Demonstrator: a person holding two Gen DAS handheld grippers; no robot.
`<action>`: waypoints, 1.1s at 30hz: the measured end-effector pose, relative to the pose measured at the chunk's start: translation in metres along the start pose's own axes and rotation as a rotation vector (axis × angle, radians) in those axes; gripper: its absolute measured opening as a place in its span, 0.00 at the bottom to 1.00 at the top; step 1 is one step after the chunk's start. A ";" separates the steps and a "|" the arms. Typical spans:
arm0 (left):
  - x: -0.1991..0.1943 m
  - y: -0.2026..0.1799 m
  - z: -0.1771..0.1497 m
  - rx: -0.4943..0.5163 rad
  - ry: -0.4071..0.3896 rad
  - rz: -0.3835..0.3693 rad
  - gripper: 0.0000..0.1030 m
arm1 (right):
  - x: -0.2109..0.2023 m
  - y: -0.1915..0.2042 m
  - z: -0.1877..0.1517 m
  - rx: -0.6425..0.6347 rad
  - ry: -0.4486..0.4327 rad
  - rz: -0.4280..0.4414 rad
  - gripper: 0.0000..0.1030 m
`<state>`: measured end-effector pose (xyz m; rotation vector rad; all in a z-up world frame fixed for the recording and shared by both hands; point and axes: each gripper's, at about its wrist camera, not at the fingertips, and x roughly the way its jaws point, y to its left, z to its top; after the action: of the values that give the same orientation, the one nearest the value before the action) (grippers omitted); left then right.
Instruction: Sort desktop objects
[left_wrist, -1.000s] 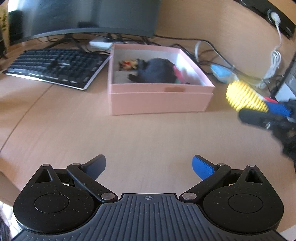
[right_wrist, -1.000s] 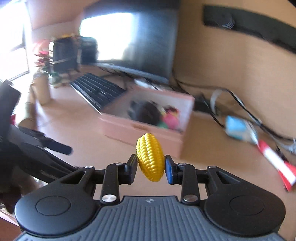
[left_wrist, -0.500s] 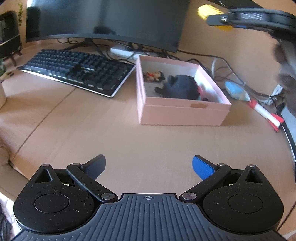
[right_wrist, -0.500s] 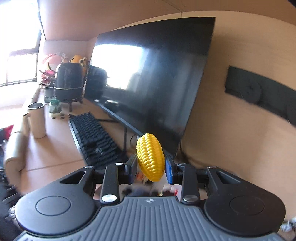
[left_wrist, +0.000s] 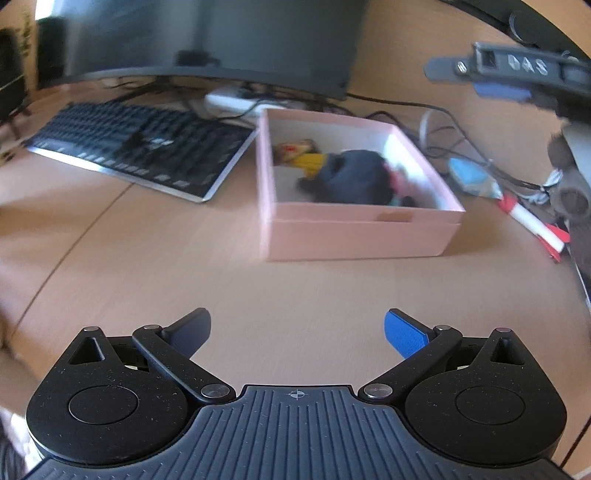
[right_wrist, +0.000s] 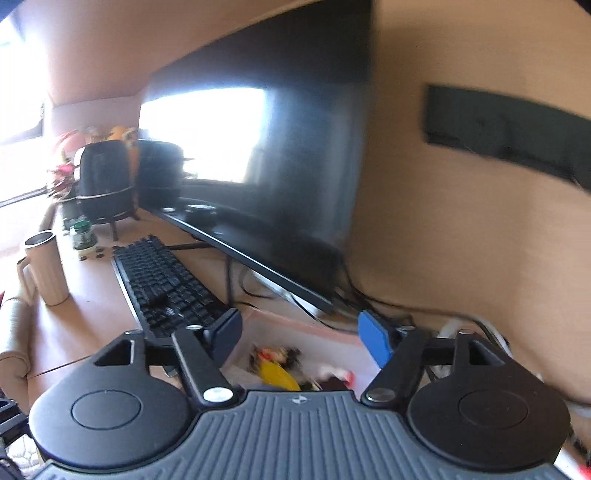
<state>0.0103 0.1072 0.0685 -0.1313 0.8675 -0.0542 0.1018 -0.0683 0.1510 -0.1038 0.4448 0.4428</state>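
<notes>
A: Two tongs showing, both spread wide and gripping nothing: left tongs (left_wrist: 297, 330) hovering over the surface (left_wrist: 147, 273), right tongs (right_wrist: 301, 338) hanging above the pink box (left_wrist: 354, 236).

B: Corn?

A: Yellow corn (left_wrist: 312, 162) is lying blurred inside the box, beside a dark plush toy (left_wrist: 356, 177). Keyboard (left_wrist: 136, 147) sitting left of it.

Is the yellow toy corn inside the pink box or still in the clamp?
Inside. The toy corn lies in the pink box, and the right gripper above it is open and empty.
</notes>
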 end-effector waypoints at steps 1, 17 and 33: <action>0.004 -0.006 0.002 0.008 0.002 -0.009 1.00 | -0.005 -0.012 -0.006 0.021 0.012 -0.015 0.78; 0.022 -0.062 0.012 0.112 0.034 -0.045 1.00 | 0.051 -0.152 -0.097 0.068 0.134 -0.384 0.83; 0.011 -0.042 -0.011 0.051 0.098 0.095 1.00 | 0.113 -0.162 -0.109 -0.048 0.160 -0.375 0.64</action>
<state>0.0093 0.0637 0.0589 -0.0398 0.9684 0.0059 0.2210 -0.1906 0.0034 -0.2651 0.5588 0.0759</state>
